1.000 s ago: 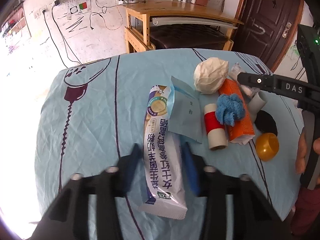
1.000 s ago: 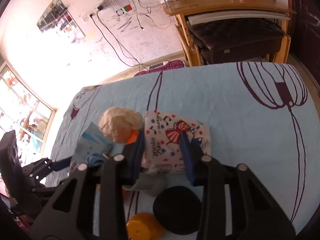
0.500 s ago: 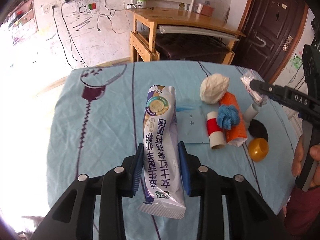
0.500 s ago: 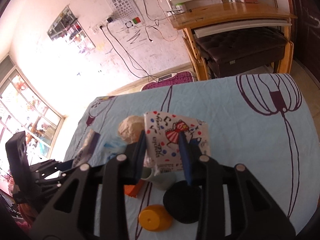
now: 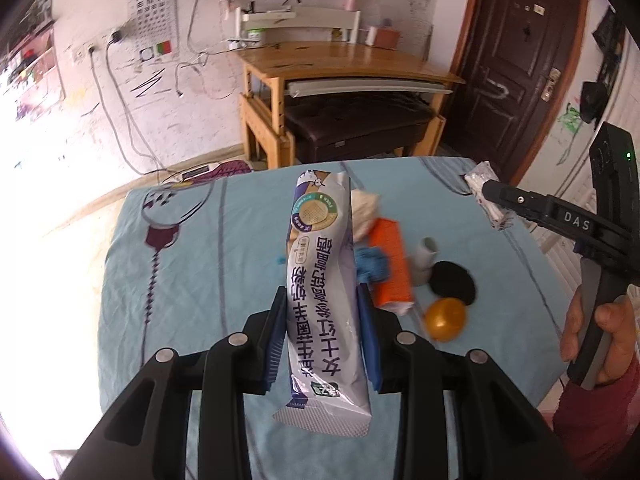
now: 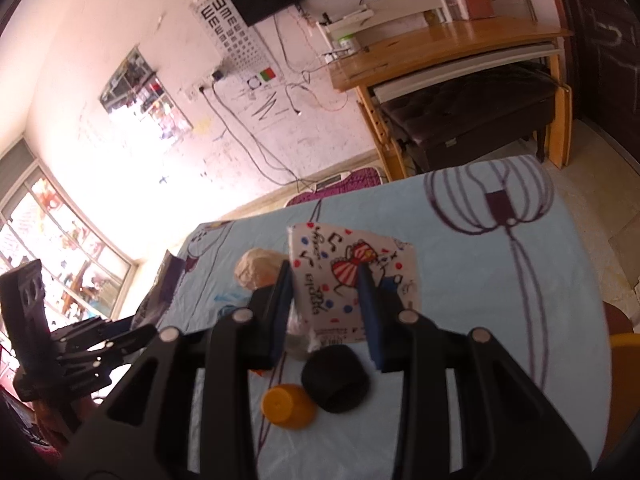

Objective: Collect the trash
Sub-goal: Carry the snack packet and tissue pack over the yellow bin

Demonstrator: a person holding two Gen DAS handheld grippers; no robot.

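Note:
My left gripper (image 5: pixel 322 322) is shut on a long white and purple snack wrapper (image 5: pixel 322 280), held up above the table. My right gripper (image 6: pixel 326 304) is shut on a white tissue pack with a red dress print (image 6: pixel 340 276), also lifted; in the left wrist view it shows as a small white packet (image 5: pixel 486 196) at the right gripper's tip. On the light blue tablecloth (image 5: pixel 200 248) lie a crumpled beige paper ball (image 6: pixel 256 268), an orange packet (image 5: pixel 392 266), a blue fluffy scrap (image 5: pixel 374 266), a grey tube (image 5: pixel 424 260), a black round lid (image 5: pixel 452 284) and an orange cap (image 5: pixel 444 320).
A wooden desk (image 5: pixel 340 64) with a dark bench under it stands beyond the table, beside a brown door (image 5: pixel 516 56). A person's hand (image 5: pixel 600 328) grips the right tool at the table's right edge. Bright windows (image 6: pixel 48 240) are on the left.
Both grippers rose from the table with their loads. The snack wrapper left the cloth and now hangs in the air; the tissue pack was lifted clear of the pile.

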